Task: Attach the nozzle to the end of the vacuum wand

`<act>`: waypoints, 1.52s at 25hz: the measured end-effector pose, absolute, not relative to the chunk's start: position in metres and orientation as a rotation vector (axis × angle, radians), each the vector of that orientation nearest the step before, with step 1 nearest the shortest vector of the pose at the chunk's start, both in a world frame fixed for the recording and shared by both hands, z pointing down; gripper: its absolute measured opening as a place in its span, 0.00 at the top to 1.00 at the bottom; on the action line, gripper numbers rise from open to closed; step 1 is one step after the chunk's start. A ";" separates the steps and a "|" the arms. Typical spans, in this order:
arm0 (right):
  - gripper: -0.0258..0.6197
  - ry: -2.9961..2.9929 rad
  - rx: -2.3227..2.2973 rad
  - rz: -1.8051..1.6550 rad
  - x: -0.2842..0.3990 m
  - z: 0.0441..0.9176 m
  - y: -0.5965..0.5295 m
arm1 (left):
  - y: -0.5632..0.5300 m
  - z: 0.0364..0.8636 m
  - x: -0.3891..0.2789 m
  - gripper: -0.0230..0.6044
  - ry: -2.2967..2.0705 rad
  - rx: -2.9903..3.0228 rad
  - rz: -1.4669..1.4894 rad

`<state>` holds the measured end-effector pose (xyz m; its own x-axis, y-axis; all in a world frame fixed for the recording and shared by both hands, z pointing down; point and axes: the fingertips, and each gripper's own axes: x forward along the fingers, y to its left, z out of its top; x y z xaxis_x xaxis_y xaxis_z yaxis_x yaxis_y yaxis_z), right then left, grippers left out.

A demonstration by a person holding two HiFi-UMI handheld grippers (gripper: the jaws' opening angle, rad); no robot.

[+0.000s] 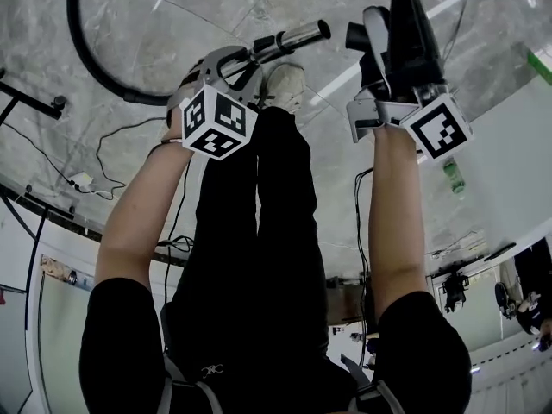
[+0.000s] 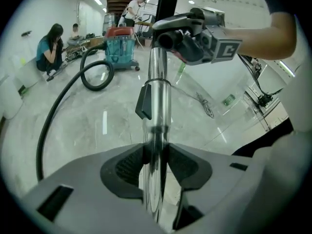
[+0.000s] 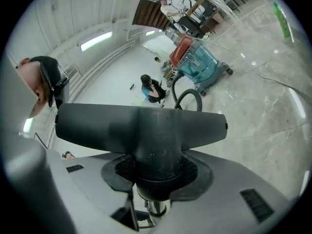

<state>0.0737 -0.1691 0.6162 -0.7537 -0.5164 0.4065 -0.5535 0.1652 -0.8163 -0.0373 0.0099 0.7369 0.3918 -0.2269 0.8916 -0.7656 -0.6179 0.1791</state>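
The left tongs [image 2: 155, 164] were clamped on the shiny wand [image 2: 158, 96]. The right tongs [image 3: 155, 172] were clamped on the black nozzle [image 3: 141, 126], near the wand's end but not touching.

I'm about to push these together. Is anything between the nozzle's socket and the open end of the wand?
Nothing visible. An open gap separates the nozzle from the wand end; only floor lies behind it.
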 end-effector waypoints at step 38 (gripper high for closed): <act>0.69 -2.492 0.397 1.447 -0.019 0.606 -0.100 | 0.015 0.742 -0.028 0.73 -0.851 2.183 1.178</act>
<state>-0.0188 -0.1000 0.6059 -0.9362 -0.1161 0.3318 -0.3457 0.4748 -0.8093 -0.0280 0.0152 0.7419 0.4265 -0.2818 0.8595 -0.7275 -0.6715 0.1409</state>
